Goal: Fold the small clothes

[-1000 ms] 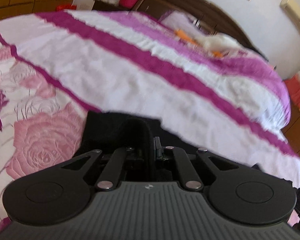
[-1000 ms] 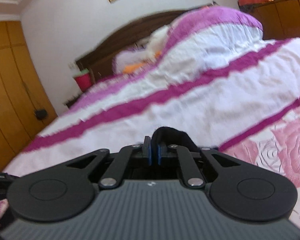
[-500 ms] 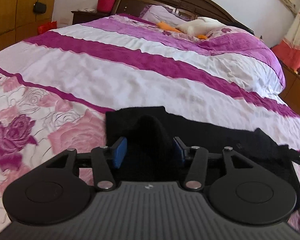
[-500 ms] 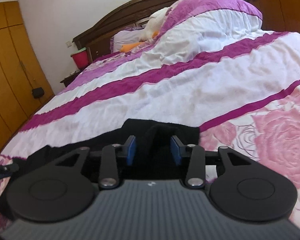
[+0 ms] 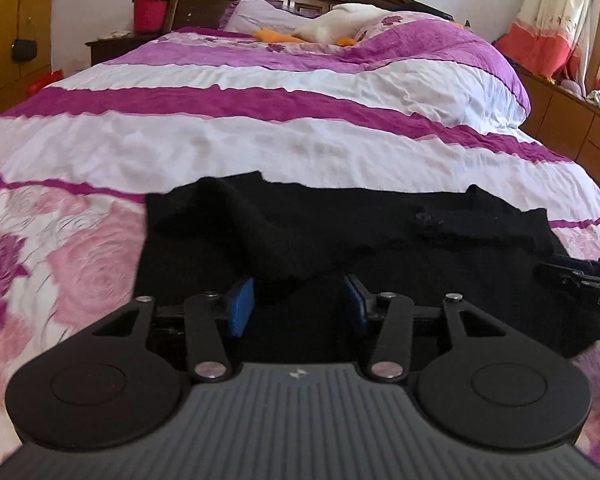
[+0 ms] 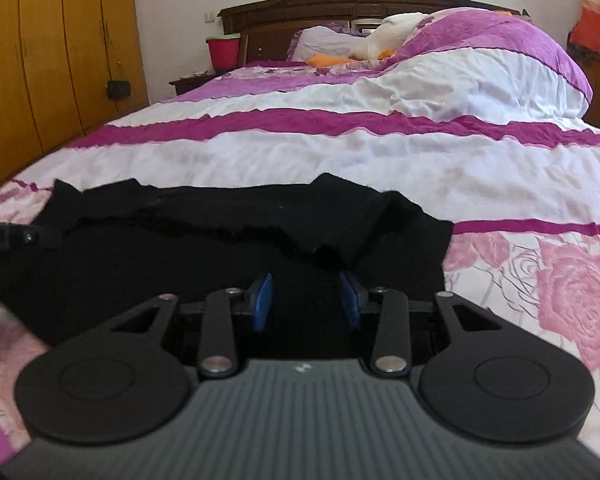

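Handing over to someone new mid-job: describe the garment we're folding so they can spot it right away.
Start at the bed with its white and magenta striped cover. At the near end, where the stripes give way to pink roses, a black garment lies spread across it, just ahead of both grippers' open jaws. It is the only black cloth on the bed, with its far edge folded over itself.
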A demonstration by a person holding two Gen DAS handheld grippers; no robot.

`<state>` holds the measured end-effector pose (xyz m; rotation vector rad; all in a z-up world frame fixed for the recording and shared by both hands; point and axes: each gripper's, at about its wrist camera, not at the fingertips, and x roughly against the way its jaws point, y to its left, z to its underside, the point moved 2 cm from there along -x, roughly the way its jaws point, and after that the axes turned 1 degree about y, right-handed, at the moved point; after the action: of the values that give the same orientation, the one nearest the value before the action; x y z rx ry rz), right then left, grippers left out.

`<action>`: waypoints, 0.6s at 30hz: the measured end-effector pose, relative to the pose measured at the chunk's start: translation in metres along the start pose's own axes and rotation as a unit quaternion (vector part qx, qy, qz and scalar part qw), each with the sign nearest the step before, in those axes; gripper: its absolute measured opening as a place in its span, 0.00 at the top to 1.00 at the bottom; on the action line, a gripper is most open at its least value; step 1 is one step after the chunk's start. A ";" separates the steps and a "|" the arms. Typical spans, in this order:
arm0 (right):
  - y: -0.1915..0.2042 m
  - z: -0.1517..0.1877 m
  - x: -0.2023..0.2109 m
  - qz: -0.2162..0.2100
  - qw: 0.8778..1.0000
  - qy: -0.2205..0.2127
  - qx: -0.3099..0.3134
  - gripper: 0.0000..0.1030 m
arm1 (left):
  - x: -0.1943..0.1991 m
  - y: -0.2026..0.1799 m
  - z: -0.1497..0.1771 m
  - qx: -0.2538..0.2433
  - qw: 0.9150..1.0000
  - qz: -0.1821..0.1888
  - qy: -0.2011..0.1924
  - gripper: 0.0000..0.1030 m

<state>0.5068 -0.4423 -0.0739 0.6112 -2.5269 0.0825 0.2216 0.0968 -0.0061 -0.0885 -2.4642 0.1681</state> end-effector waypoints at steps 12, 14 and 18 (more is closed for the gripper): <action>-0.014 -0.044 -0.051 0.044 0.998 -0.037 -0.016 0.63 | -0.052 0.023 -0.057 0.063 0.997 -0.027 -0.047 0.70; -0.015 -0.046 -0.061 0.052 0.998 -0.029 -0.018 0.63 | -0.059 0.025 -0.062 0.066 0.996 -0.037 -0.046 0.70; -0.018 -0.041 -0.082 0.058 0.998 0.014 -0.022 0.62 | -0.076 0.034 -0.063 0.075 0.996 -0.052 -0.020 0.68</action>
<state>0.5964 -0.4175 -0.0825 0.4420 -2.5284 0.0763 0.3214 0.1286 -0.0086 0.1083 -2.4798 0.3125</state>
